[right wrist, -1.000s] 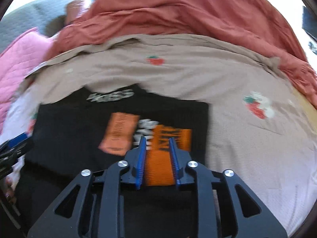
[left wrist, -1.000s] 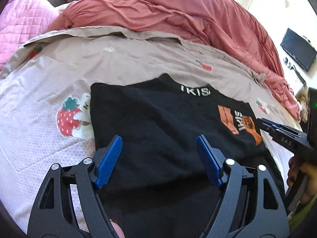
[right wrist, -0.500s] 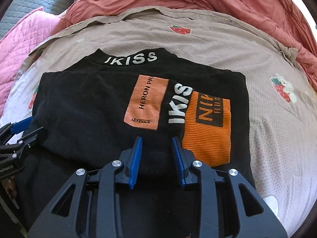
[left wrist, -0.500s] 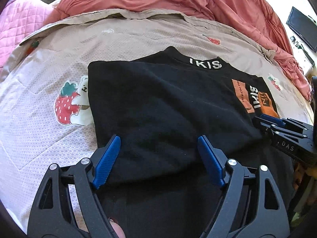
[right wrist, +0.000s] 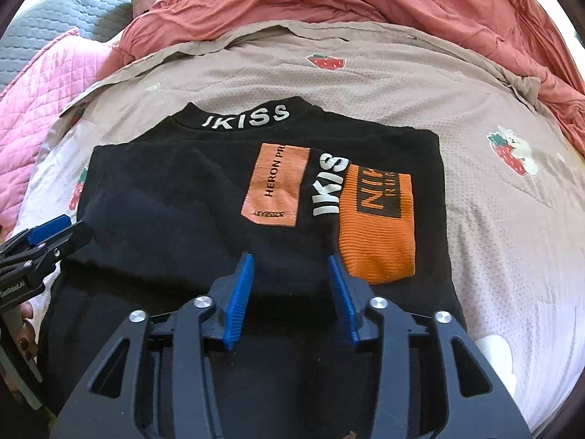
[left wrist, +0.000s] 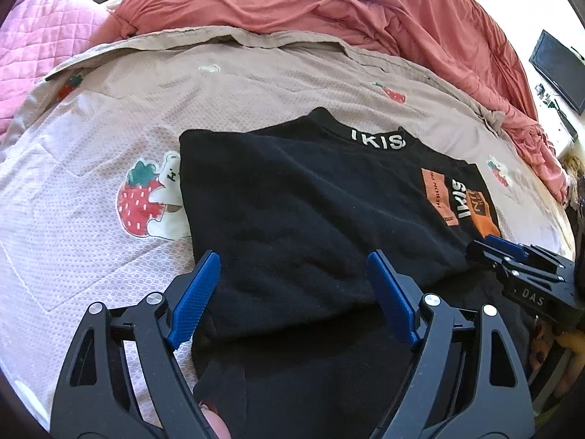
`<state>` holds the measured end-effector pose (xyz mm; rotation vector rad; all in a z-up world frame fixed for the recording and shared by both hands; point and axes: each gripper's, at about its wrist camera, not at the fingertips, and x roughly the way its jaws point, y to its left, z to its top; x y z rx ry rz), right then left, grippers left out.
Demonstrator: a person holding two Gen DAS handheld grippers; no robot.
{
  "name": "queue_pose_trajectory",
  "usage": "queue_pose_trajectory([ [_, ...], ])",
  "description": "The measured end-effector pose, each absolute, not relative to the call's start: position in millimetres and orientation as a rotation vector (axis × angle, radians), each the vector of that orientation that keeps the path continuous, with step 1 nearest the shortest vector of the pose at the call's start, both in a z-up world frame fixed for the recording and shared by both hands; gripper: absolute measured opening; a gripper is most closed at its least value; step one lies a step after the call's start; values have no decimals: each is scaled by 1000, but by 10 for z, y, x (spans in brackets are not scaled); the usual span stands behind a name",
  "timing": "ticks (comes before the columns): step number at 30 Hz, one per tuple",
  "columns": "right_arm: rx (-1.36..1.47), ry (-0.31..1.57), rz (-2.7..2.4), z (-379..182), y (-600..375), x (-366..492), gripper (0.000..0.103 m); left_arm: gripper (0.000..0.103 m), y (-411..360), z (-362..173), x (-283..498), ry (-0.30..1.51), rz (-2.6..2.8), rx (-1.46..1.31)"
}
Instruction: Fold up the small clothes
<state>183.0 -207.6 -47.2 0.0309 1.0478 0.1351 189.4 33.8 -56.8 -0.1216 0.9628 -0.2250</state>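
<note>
You are holding both grippers over a black knit sweater with white IKISS lettering and orange patches (right wrist: 204,197), which is lying partly folded on a beige bedspread printed with strawberries (right wrist: 365,84). Your left gripper (left wrist: 292,285) is standing with its 2 blue pads wide apart above the sweater's folded lower edge, gripping nothing, and its jaws have just been opening further. Your right gripper (right wrist: 290,292) is sitting beside the orange ribbed patch, its jaws having just been opening too, pads apart and not pinching the cloth. A rumpled coral-red duvet (left wrist: 329,7) is lying beyond the bedspread.
</note>
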Motion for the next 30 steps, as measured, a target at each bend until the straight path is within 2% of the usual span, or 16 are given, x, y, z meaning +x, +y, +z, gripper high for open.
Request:
queue_pose_trajectory([
  [1, 28, 1040, 128, -447, -2072, 1809, 56, 78, 340, -555, 1887, 959, -225, -122],
  [4, 43, 1028, 125, -392, -2098, 1776, 56, 78, 344, -516, 1880, 952, -224, -126],
  [6, 46, 1014, 113, -354, -2122, 1749, 60, 83, 351, -492, 1874, 948, -223, -129],
  [14, 72, 960, 80, -183, -2214, 1671, 82, 93, 362, -404, 1863, 929, -212, -118],
  [17, 78, 939, 75, -121, -2222, 1644, 82, 93, 376, -376, 1856, 920, -205, -115],
  [18, 77, 936, 73, -105, -2224, 1634, 85, 93, 382, -363, 1855, 917, -202, -117],
  [19, 77, 929, 70, -84, -2229, 1626, 94, 93, 391, -351, 1849, 914, -199, -119],
  [30, 105, 864, 72, 155, -2320, 1535, 95, 93, 636, -85, 1782, 872, -134, -155],
])
